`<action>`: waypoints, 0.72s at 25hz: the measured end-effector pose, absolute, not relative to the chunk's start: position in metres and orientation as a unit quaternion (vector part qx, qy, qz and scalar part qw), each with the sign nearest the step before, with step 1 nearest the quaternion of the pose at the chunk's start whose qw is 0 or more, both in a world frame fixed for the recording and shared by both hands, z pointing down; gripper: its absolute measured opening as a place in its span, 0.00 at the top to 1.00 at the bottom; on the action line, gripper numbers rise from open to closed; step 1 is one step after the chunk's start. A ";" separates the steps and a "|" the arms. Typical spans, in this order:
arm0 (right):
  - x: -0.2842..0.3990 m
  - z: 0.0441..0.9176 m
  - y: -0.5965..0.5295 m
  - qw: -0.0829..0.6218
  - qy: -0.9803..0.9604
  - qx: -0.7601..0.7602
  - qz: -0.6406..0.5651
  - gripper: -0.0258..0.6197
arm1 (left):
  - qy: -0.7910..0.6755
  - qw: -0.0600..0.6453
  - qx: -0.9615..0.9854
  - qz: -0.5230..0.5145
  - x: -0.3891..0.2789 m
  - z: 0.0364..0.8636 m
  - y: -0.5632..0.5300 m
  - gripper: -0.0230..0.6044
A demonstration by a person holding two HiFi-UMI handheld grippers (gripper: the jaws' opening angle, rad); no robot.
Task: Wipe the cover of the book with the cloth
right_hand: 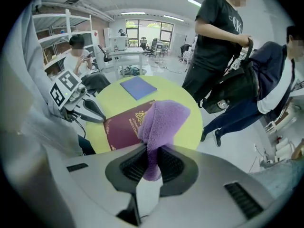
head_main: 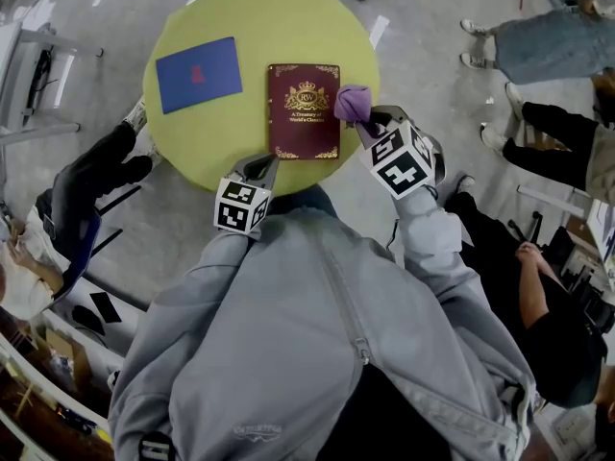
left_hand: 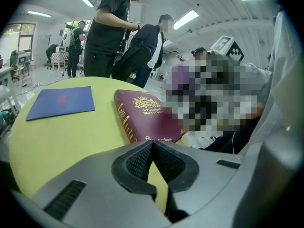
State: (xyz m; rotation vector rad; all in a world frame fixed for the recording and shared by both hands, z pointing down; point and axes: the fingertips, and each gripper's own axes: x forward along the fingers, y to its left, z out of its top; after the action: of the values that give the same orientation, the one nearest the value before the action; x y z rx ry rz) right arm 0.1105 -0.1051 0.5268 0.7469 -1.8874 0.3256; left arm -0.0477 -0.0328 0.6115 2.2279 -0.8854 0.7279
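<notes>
Head view: a maroon book (head_main: 304,111) lies flat, cover up, near the middle of a round yellow tabletop (head_main: 221,137), with a blue folder (head_main: 198,73) apart to its left. The right gripper (head_main: 370,128) has its fingers (right_hand: 130,165) pinching a bunched purple cloth (head_main: 352,103) at the book's right edge. Whether the cloth is touching the cover cannot be told. The left gripper (head_main: 261,166) sits off the book's near-left corner, its fingers (left_hand: 137,163) pressed together on nothing and resting on neither the book nor anything else.

The main risk appears to be the book itself. With nothing pinning it, a firm stroke could push it across the smooth tabletop instead of wiping it, skewing it toward the folder or the rim. The right gripper view shows only a narrow tail of cloth caught between the fingers, with the bulk standing free above. Drag against the cover could pull that tail out and leave the cloth behind. Pressed too low, the hard fingertips, not the fabric, could meet the gilt cover and scuff it. Bystanders stand close around the far side.
</notes>
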 end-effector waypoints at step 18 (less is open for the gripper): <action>-0.023 0.522 -0.065 0.496 -0.850 0.154 0.086 0.86 | -0.328 0.312 0.848 0.277 -0.049 0.608 -0.029 0.93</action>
State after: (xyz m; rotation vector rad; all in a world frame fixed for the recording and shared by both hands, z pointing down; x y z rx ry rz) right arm -0.0232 -0.0651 0.5223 0.3738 -2.0599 0.2093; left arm -0.0487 -0.0288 0.6080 2.2364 -0.8644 0.7302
